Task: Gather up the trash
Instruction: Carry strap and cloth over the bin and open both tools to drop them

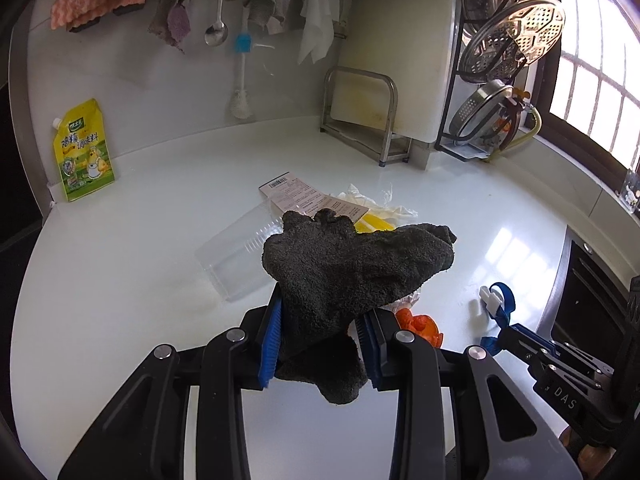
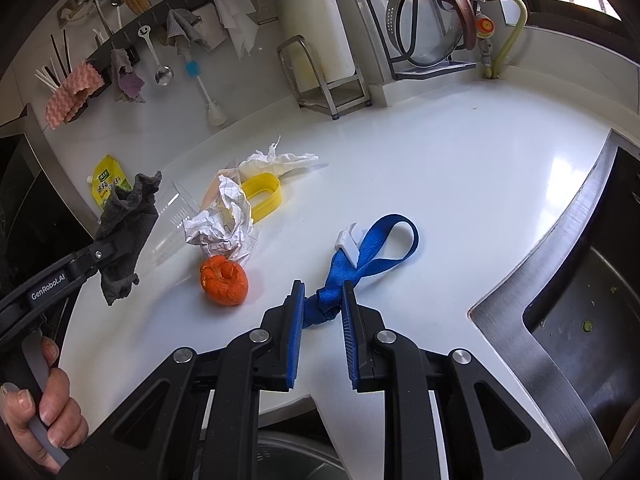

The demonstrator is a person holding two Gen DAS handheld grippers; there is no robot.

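While I look across the white counter (image 2: 420, 184) from left to right, I find the yellow seasoning pouch (image 1: 83, 152) standing at the far left against the wall. Next comes my left gripper (image 1: 320, 316), clenched on a dark grey cloth (image 1: 356, 264), which bunches up above the blue pads and hangs below them, clear of the counter. From the right wrist view I see the same cloth dangling off that gripper, with a hand (image 2: 44, 408) on its handle at the lower left. Beyond the cloth lies a clear plastic box (image 1: 236, 256) on its side, and a printed card with a barcode (image 1: 308, 196) near it. Just past that I make out a yellow plastic ring (image 2: 266, 194), a crumpled white tissue (image 2: 280, 160) behind it, and a ball of crumpled squared paper (image 2: 224, 224) touching an orange peel (image 2: 224, 280) in front. Further right my right gripper (image 2: 322, 312) is closed on the knotted end of a blue strap (image 2: 372, 256), whose loop lies flat on the counter with a white clip (image 2: 352, 244) at its side. At the far right edge sits the steel sink (image 2: 580, 312).
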